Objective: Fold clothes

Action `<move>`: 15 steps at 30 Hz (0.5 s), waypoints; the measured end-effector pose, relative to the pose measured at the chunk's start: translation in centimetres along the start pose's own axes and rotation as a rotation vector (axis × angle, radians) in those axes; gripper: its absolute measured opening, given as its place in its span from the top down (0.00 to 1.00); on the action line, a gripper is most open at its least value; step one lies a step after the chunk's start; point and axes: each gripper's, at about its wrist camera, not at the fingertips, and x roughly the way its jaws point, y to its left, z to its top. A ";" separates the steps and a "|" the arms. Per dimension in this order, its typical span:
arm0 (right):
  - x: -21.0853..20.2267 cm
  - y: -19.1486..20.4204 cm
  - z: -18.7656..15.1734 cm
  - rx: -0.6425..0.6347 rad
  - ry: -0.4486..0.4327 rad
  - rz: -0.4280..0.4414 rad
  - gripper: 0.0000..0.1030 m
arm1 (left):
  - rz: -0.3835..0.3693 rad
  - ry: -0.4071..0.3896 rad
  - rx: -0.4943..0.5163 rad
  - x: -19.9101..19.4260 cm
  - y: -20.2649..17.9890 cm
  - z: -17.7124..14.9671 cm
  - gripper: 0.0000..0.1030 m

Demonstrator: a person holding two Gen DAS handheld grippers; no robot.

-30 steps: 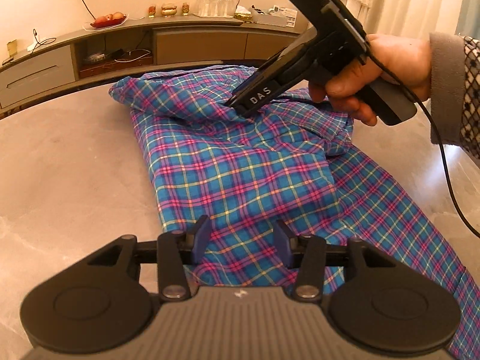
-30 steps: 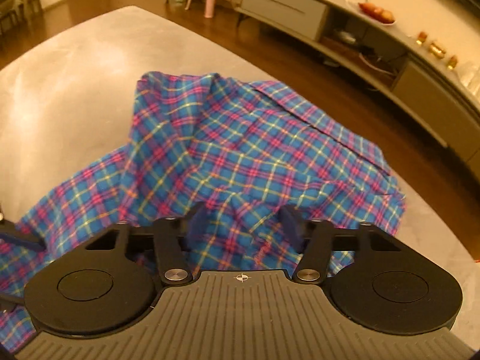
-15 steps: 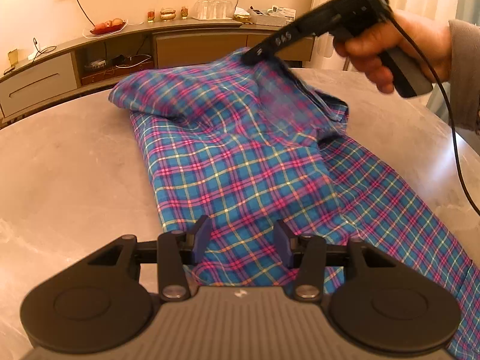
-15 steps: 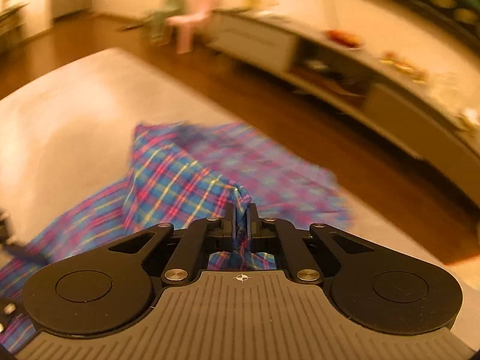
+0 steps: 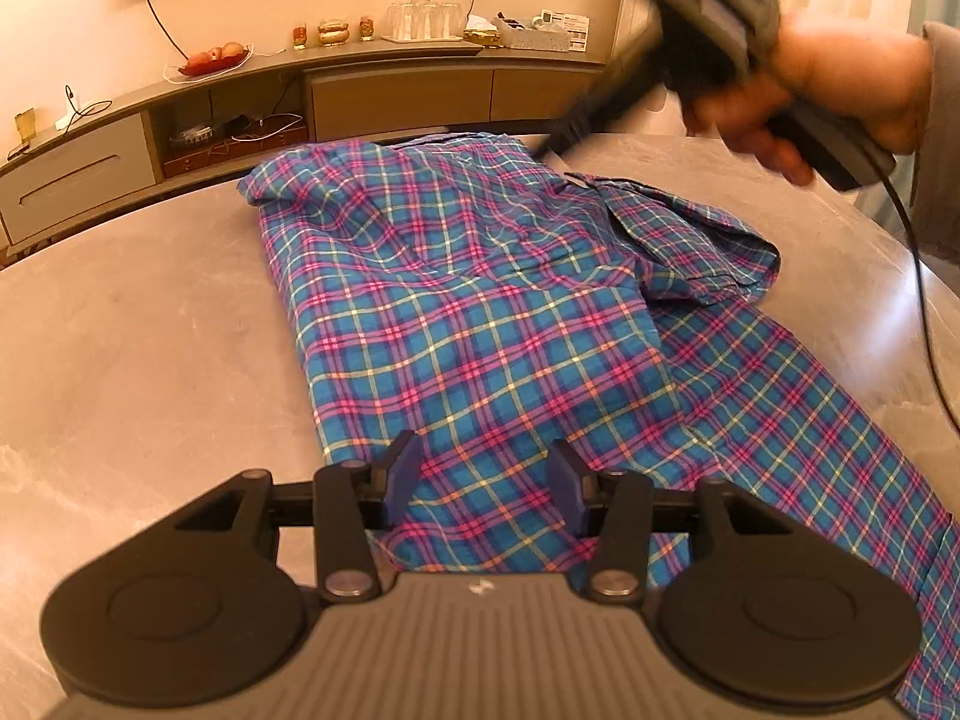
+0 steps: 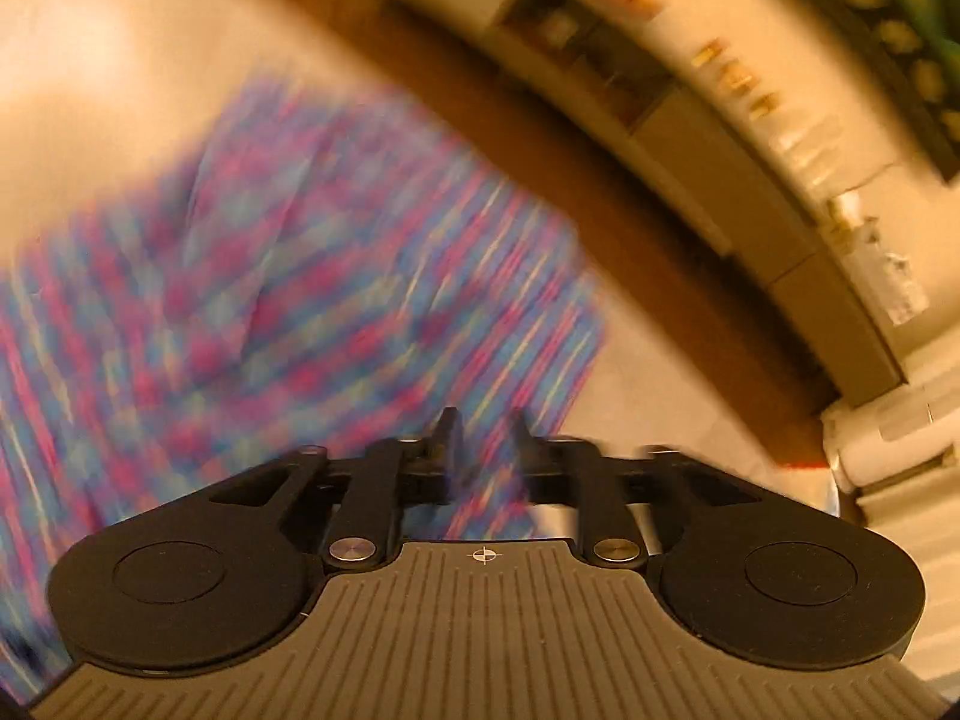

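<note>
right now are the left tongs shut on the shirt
No, the left tongs are open, their two blue pads apart with the plaid shirt lying flat on the table between and beyond them.

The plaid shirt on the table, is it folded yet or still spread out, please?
Partly folded: the plaid shirt has one side turned over its body, while a single layer trails flat across the table at right.

1 plaid shirt (image 5: 480, 324), 1 table (image 5: 138, 330), 2 grippers: left (image 5: 483, 477), right (image 6: 483, 441), 1 hand (image 5: 840, 84).
</note>
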 end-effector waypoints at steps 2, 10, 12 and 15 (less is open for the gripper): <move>-1.6 -0.5 1.6 0.105 -0.106 0.082 0.45 | 0.000 0.000 0.000 0.0 -0.1 0.0 0.51; 3.3 5.1 8.1 0.026 -0.109 0.305 0.33 | -0.004 -0.006 -0.006 0.0 0.0 -0.1 0.48; 5.5 4.2 8.6 0.071 -0.026 0.321 1.00 | -0.009 -0.009 -0.011 0.0 0.2 -0.2 0.48; 6.7 0.3 7.8 0.315 -0.025 0.332 1.00 | -0.018 -0.014 -0.019 -0.1 0.4 -0.3 0.48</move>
